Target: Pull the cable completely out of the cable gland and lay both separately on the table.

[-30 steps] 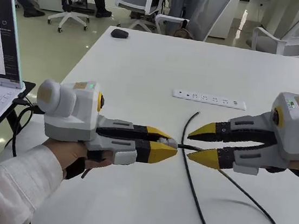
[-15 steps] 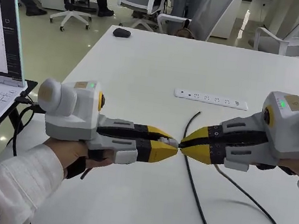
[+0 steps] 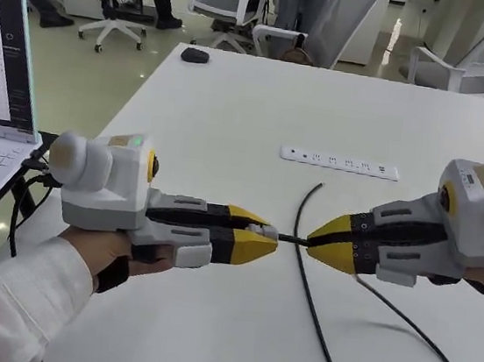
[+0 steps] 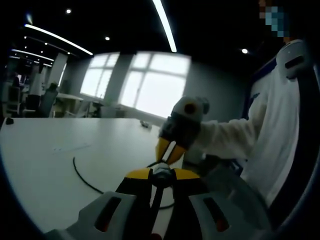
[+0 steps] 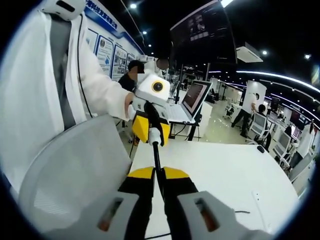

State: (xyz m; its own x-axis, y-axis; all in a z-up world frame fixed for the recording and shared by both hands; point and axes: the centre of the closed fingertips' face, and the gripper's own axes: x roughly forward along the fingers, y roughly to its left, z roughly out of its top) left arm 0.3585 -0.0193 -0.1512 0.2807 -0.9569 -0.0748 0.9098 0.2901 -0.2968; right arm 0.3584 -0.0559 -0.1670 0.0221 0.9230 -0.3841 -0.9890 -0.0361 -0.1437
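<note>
Jaws tight on cable gland (image 3: 268, 231) and cable (image 3: 312, 315), above open table (image 3: 233, 109).

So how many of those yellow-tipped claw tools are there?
2. The left gripper clamps the cable gland; the right gripper, facing it, clamps the cable. None seems hidden.

The cable (image 3: 307, 198) looks matt black rubber, the cable gland (image 3: 268, 232) pale plastic, the table (image 3: 232, 118) smooth white.
</note>
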